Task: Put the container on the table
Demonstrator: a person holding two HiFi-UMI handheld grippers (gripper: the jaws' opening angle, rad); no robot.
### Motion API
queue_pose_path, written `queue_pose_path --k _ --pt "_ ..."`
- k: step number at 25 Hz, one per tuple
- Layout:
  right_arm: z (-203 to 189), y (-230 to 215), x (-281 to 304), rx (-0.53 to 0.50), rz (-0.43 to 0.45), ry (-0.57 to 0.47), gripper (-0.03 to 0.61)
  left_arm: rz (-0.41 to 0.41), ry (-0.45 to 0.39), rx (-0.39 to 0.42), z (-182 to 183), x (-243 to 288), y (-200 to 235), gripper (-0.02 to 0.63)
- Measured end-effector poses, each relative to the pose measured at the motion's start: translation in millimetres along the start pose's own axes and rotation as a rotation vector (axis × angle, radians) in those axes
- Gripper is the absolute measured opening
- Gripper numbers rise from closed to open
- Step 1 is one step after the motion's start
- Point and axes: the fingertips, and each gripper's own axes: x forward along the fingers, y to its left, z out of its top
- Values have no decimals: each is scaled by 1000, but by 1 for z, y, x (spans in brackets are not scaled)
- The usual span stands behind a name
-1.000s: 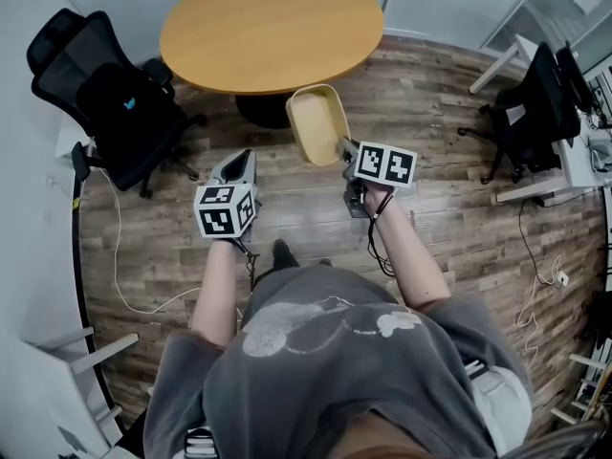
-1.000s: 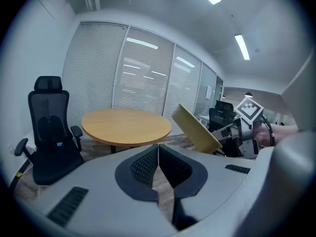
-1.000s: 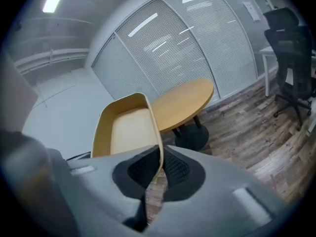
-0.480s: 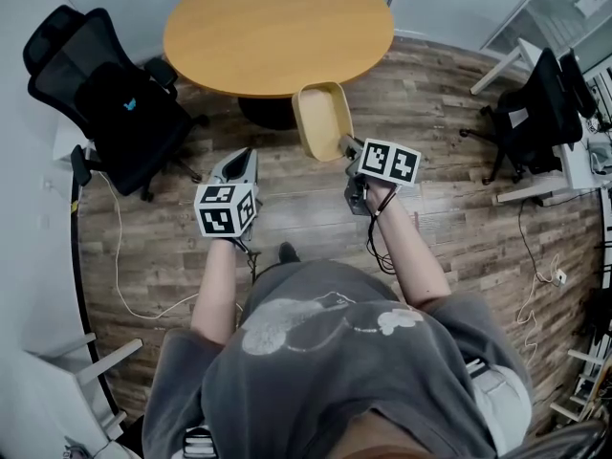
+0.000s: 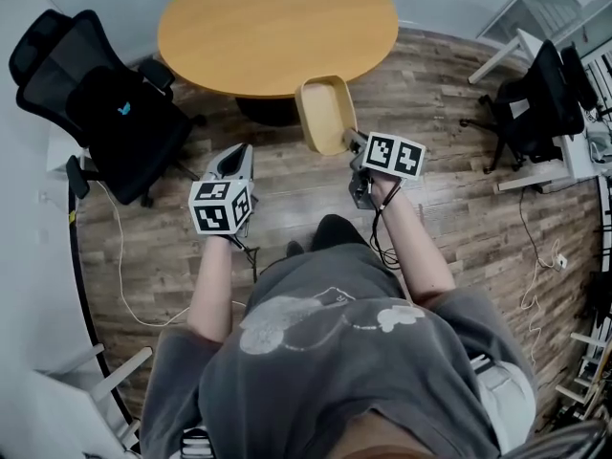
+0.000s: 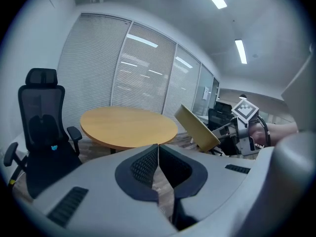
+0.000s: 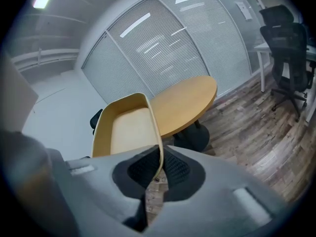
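While the left gripper (image 5: 238, 157) hangs over the wooden floor (image 5: 287, 204) with its jaws pressed together on nothing, it gives no support, so everything rides on 1 grip further right. At the far left a black office chair (image 5: 91, 103) stands beside the round table (image 5: 277, 27), off the likely path, and I judge it no hazard. The table's top shows bare in all 3 views, so finding a landing spot is not the worry.

The container (image 5: 324, 113), a shallow yellow tub, is in the air at the table's near edge and not resting on it. The left gripper view shows it steeply tilted and apart from the table top. The right gripper (image 5: 354, 143) has its jaws clamped on 1 thin wall of the tub, and the whole body stands out beyond the pads.

That narrow hold is the main risk as I see it. A jolt or a quick swing could make the tub pivot in the pads or slide out and drop to the floor. Brought in tilted or too low, a corner could knock the table's rim and twist the tub loose. Let go before it lies flat, it could land on an edge and tip; set too near the rim, it could slip off. A second chair (image 5: 545, 103) at the far right is well apart and plays no part.
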Motion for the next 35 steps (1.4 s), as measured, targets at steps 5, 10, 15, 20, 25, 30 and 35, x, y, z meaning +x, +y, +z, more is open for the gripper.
queue_pose_path --k 5,10,15,20,25,30,35 --pt "18 -8 24 6 -3 4 14 3 16 2 5 21 15 6" --pt "52 -16 70 7 11 17 14 24 29 -9 16 54 39 6" --pt "100 -26 121 8 26 25 14 36 36 -17 40 103 62 6" --pt "148 -50 176 9 36 61 14 71 47 -38 68 162 86 6" --pt "197 -62 228 -1 50 93 14 95 59 -60 95 215 111 6" --pt "239 -81 265 -7 67 119 14 125 61 -73 120 260 121 6" --pt "271 -89 293 -13 96 127 14 155 57 -75 143 290 133 6"
